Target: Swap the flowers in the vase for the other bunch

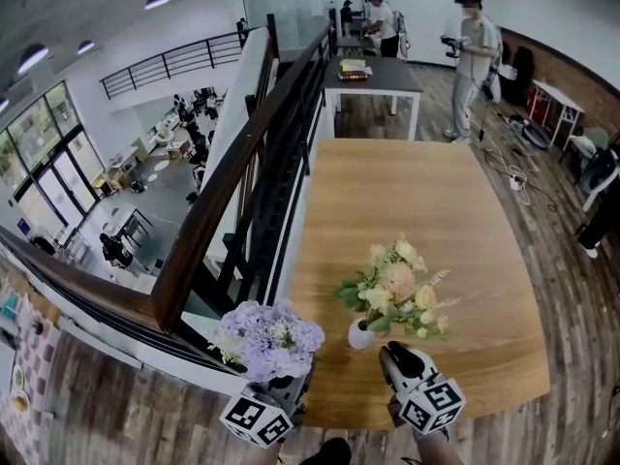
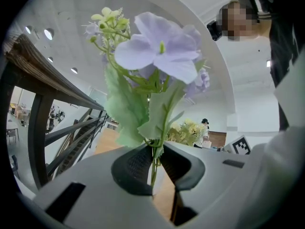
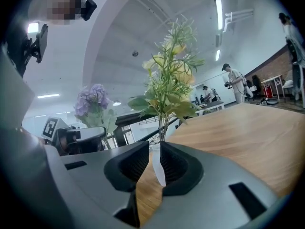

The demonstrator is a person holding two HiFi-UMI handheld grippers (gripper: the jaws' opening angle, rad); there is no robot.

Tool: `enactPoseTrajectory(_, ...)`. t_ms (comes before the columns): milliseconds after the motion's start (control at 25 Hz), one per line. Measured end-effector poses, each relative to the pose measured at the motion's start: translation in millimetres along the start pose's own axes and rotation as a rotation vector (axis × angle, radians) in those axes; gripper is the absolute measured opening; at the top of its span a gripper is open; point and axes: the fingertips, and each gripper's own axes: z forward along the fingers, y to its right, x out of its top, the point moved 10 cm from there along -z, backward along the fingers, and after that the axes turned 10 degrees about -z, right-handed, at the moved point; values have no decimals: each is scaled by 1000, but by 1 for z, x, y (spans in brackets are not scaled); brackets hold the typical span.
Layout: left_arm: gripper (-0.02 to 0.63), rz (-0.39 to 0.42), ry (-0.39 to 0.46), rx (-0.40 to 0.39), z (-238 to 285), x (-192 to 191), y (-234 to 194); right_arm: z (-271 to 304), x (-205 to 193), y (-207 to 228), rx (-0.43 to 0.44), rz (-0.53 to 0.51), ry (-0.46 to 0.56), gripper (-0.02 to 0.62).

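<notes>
Item: wooden table beside a dark railing on an upper floor. A small white vase is stood upright near the table's front edge, and a bunch of cream and yellow flowers with green leaves is seated in it. A second bunch, the purple flowers, is held off the table's front left corner, above the left gripper and well to the left of the vase. In the left gripper view the dark fingers are seen pinched on the thin green stem of the purple flowers, with leaves and a large lilac bloom rising straight above them. The right gripper is placed just beside the vase, on its right in the head view. Its fingers are set narrowly apart and nothing is pressed between them. The white vase and the stems of the cream and yellow flowers are seen through the gap, ahead of the tips, with bare table top beneath. Background: a grey-topped table further along the railing and a person standing near it.
</notes>
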Motion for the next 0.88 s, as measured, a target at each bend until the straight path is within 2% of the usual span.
enactPoseTrajectory(160,52,-5,-14,-4,10,-2,-3,12,0,7,-3,27,2,58)
enactPoseTrajectory(360,52,-8,-25,-19,19,-5,-5,26,-2,13,-6,55,15,101)
enactPoseTrajectory(880,52,-30,-39,-29,27,-12,-4,57,3,24,34,94,40,114)
